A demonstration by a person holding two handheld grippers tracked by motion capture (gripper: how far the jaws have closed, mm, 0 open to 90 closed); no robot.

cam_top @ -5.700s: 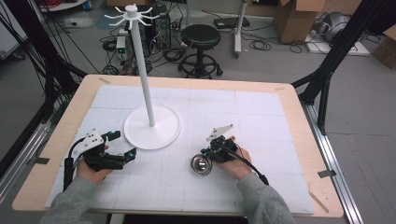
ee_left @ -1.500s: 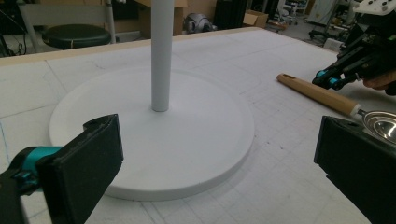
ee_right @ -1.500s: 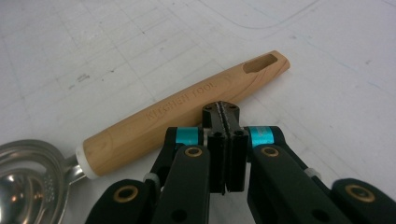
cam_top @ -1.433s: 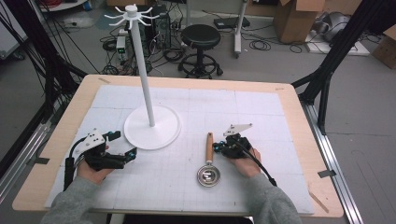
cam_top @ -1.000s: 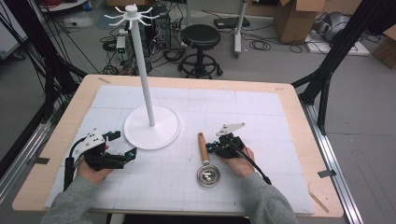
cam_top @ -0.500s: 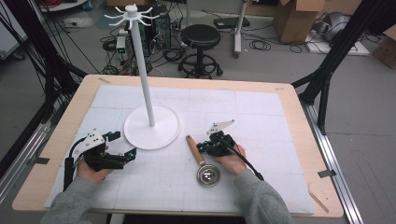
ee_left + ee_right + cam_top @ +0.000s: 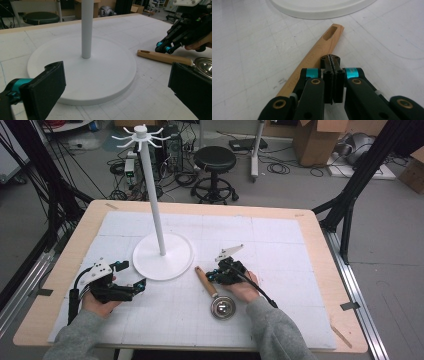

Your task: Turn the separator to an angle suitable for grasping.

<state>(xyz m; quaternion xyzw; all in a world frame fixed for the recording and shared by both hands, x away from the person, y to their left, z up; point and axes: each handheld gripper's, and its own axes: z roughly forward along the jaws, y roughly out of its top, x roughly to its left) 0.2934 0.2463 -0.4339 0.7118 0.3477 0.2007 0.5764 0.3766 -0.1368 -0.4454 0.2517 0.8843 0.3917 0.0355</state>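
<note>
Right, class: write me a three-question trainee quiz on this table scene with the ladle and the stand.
1. True or false: the right gripper has its jaws shut.
2. What lies against the right gripper's tips: A the ladle's wooden handle, B the white stand, C a stool?
3. Fill in: the left gripper has its jaws ____.

Key: 1 true; 2 A; 3 open, nothing between them.

Right claw (image 7: 214, 276) touches the ladle (image 7: 215, 294) handle — left claw (image 7: 137, 286) apart.

Wooden-handled steel ladle (image 7: 216, 296) flat on table
</note>
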